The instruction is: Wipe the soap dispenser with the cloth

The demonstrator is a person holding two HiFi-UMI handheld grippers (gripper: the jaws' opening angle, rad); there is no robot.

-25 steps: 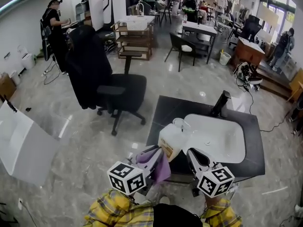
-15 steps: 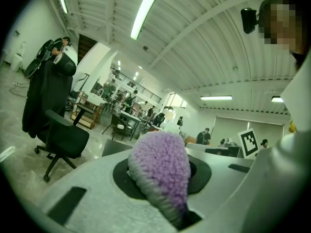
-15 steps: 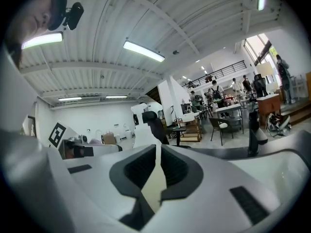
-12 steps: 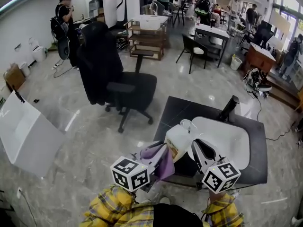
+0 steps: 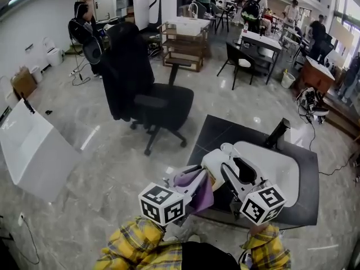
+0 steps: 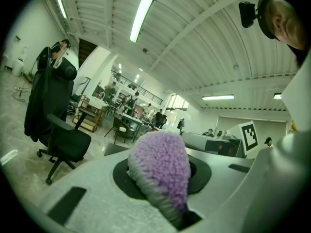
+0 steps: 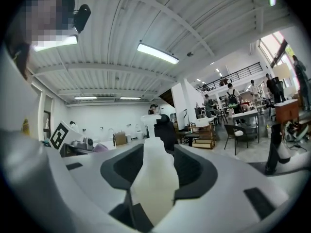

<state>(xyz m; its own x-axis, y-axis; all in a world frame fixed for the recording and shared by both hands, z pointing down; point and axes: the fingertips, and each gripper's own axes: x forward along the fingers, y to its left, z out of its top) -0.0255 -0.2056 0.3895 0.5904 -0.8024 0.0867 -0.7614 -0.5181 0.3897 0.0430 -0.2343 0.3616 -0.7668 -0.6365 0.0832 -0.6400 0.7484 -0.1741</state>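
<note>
dark worktop (image 5: 205,133) with white sink (image 5: 284,165), lower right of frame; right gripper (image 5: 233,167): jaws have just been opening around the soap dispenser (image 5: 215,162), seemingly unclamped, left of the sink; left gripper (image 5: 194,179) pinches the purple cloth (image 5: 199,192); wiping apparently not yet begun

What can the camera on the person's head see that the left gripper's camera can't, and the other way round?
Only the head view shows the white sink with its black tap on the dark table, and the person's yellow checked sleeves. Only the left gripper view shows the white ribbed ceiling. Both show the purple cloth pinched in the left gripper and the black office chair.
</note>
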